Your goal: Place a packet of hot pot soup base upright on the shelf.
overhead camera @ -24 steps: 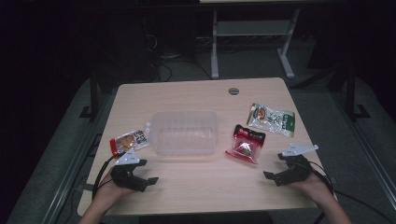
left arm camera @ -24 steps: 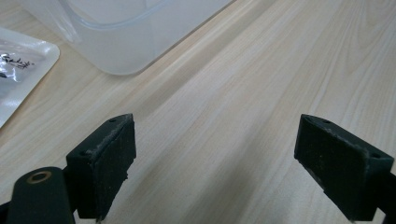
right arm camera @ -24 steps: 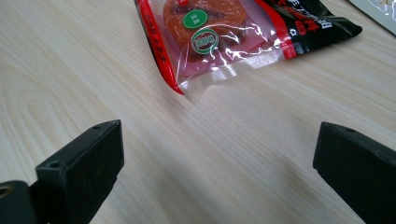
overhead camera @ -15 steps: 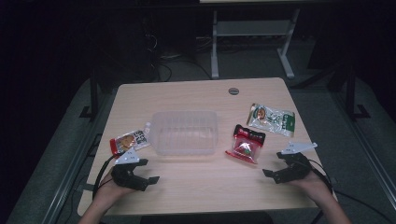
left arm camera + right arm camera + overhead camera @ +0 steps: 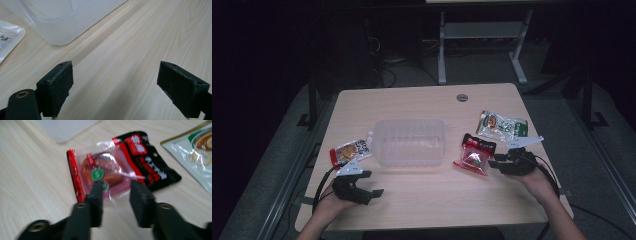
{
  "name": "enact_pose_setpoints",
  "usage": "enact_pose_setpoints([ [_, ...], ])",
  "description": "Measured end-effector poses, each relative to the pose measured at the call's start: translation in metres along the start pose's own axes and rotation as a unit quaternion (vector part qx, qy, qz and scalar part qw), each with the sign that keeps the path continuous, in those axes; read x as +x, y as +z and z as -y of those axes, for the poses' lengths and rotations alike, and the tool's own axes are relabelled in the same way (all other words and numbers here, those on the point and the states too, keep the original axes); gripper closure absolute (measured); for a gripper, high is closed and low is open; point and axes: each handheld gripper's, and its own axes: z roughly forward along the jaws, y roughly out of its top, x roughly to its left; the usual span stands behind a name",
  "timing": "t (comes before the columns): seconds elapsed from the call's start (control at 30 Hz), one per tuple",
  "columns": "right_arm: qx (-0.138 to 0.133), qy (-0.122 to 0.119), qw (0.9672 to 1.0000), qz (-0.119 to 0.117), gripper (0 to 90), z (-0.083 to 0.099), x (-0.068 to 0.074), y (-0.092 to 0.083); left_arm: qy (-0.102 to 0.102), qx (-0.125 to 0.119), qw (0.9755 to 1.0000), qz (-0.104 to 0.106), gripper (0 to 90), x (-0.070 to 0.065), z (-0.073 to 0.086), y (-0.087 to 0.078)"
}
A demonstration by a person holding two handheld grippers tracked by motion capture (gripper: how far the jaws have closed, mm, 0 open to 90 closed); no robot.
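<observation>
The red snack packet lies flat on the desk, its near edge between the right gripper's parted jaws, not pressed. The right gripper view shows its green sticker. The left gripper is open over bare wood, near the clear tub.

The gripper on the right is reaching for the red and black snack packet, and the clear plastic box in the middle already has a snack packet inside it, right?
Not quite. The right gripper does reach for the red and black snack packet, but the clear plastic box has nothing in it. The high view shows all three packets lying on the table outside it.
</observation>
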Motion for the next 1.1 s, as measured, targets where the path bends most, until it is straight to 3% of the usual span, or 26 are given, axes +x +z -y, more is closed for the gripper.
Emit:
enact_pose_setpoints([
  [0.03, 0.0, 0.0, 1.0, 0.0, 66.2, 0.0, 0.0, 0.0, 0.0, 0.0, 1.0, 0.0, 13.1, 0.0, 0.0, 0.0],
  [0.1, -0.008, -0.003, 1.0, -0.001, 79.8, -0.01, -0.004, 0.007, 0.0, 0.001, 1.0, 0.0, 13.2, -0.001, 0.0, 0.0],
  [0.23, -0.013, -0.01, 0.9998, -0.01, 89.1, -0.021, -0.008, 0.014, 0.001, -0.001, 1.0, 0.002, 13.3, -0.001, 0.0, -0.001],
  [0.43, -0.01, -0.012, 0.9996, -0.021, 89.5, -0.033, -0.012, 0.031, 0.001, 0.003, 1.0, 0.006, 13.4, -0.001, 0.0, 0.001],
  [0.7, 0.007, -0.019, 0.9997, -0.012, 89.6, -0.04, -0.017, 0.054, 0.001, 0.007, 0.9999, 0.01, 13.6, -0.003, 0.0, 0.002],
  [0.87, 0.016, -0.019, 0.9996, -0.012, 89.6, -0.036, -0.017, 0.059, 0.006, -0.003, 0.9999, 0.016, 13.6, -0.003, -0.001, 0.002],
  [1.1, 0.024, -0.024, 0.9993, -0.014, 89.7, -0.034, -0.016, 0.06, 0.013, 0.002, 0.9997, 0.018, 13.6, -0.006, -0.001, 0.003],
])
